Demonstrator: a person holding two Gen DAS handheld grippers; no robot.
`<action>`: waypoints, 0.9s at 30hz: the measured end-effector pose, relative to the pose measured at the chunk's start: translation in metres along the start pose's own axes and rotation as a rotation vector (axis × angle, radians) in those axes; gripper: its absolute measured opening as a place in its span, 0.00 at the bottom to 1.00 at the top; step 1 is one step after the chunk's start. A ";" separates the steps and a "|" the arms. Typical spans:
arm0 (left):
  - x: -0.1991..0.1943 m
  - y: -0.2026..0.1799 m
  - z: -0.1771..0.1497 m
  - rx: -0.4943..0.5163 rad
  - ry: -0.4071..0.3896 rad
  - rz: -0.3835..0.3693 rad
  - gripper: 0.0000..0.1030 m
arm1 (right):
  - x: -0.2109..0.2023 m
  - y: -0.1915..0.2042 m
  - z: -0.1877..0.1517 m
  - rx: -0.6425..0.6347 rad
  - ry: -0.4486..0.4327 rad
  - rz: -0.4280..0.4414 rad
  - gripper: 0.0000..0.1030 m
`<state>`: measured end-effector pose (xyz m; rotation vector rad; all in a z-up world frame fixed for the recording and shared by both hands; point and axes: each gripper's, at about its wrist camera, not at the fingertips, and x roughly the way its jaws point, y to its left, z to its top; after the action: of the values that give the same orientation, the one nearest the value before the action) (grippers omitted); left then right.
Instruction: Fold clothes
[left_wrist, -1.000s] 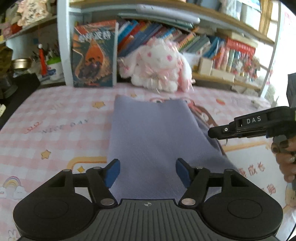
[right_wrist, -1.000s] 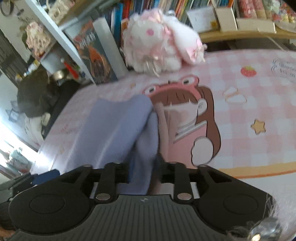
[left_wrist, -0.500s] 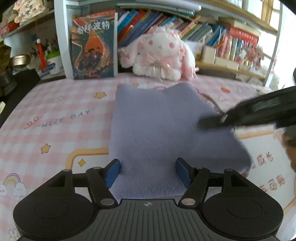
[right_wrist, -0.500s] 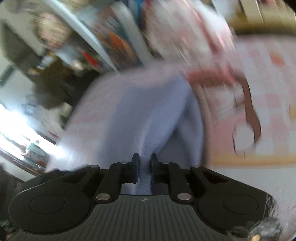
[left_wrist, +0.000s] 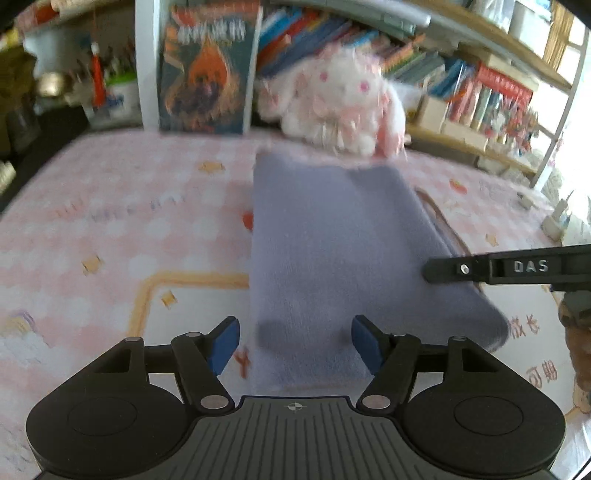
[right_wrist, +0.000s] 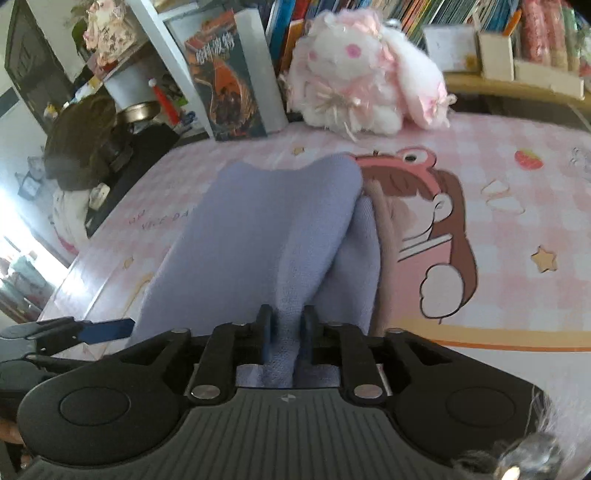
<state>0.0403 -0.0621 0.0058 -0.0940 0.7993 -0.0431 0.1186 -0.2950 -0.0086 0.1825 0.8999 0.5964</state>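
A lavender fleece garment (left_wrist: 340, 251) lies folded in a long strip on the pink checked mat (left_wrist: 110, 221); it also shows in the right wrist view (right_wrist: 266, 229). My left gripper (left_wrist: 293, 341) is open and empty, its blue pads either side of the garment's near edge, just above it. My right gripper (right_wrist: 287, 332) is shut on a pinch of the garment's right edge and lifts it slightly. The right gripper also shows in the left wrist view (left_wrist: 432, 271) at the garment's right side. The left gripper's blue finger (right_wrist: 107, 329) shows at the left in the right wrist view.
A white and pink plush rabbit (left_wrist: 332, 99) sits at the mat's far edge against a bookshelf. A large upright book (left_wrist: 207, 74) stands left of it. A dark desk with clutter (right_wrist: 85, 147) lies to the left of the mat.
The right gripper has stayed shut on the garment's right edge and has shifted with it. The left gripper has drawn back slightly and its view has swung left, still open.
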 end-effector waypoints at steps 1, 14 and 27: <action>-0.005 0.002 0.003 -0.006 -0.021 0.001 0.80 | -0.007 -0.002 0.000 0.024 -0.012 0.001 0.50; 0.047 0.044 0.022 -0.194 0.124 -0.099 0.90 | 0.001 -0.033 -0.007 0.324 0.163 -0.007 0.71; 0.040 0.014 0.028 -0.044 0.174 -0.185 0.40 | -0.003 0.033 -0.013 0.056 0.081 -0.141 0.28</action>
<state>0.0884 -0.0490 -0.0042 -0.2082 0.9634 -0.2111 0.0938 -0.2708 -0.0022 0.1448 0.9994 0.4505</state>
